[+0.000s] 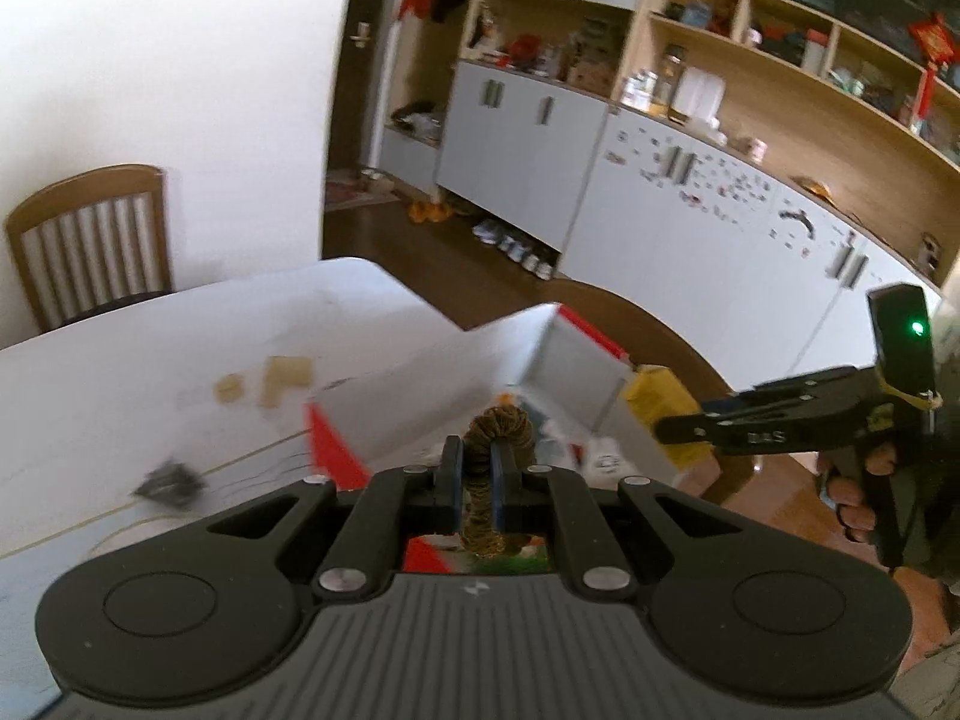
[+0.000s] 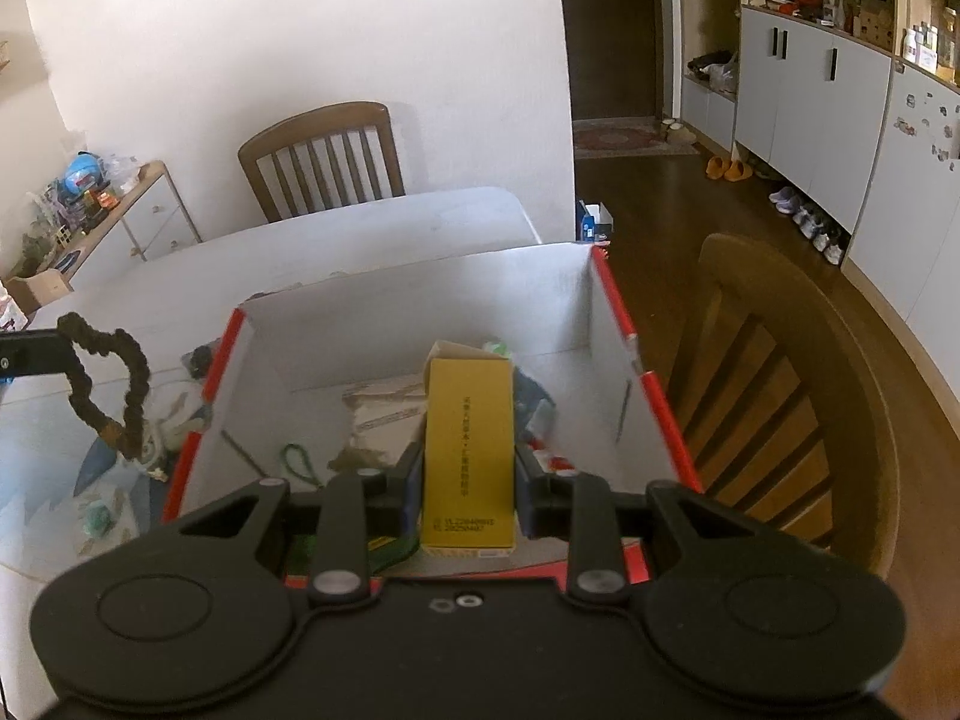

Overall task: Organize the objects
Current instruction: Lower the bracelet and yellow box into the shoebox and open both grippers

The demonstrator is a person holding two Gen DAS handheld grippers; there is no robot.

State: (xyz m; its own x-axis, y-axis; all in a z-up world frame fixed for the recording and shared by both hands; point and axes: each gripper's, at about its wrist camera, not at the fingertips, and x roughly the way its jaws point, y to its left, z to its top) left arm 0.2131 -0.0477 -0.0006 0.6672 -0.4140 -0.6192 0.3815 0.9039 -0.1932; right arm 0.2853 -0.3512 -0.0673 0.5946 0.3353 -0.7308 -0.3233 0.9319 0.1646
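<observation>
My left gripper (image 1: 477,468) is shut on a brown fuzzy hair tie (image 1: 498,426), held just above the near wall of a white cardboard box with red edges (image 1: 420,396). From the right wrist view the hair tie (image 2: 114,384) hangs left of the box (image 2: 420,294). My right gripper (image 2: 468,468) is shut on a tall yellow carton (image 2: 468,450), held over the open box. The carton (image 1: 657,402) and right gripper (image 1: 672,429) also show in the left wrist view. The box holds a green band (image 2: 297,456) and other small items.
The box stands on a white table (image 1: 150,360) with small beige pieces (image 1: 282,384) and a dark scrap (image 1: 171,480). More small items lie left of the box (image 2: 120,480). Wooden chairs stand behind the table (image 2: 324,156) and at the right (image 2: 774,372). White cabinets (image 1: 690,222) line the far wall.
</observation>
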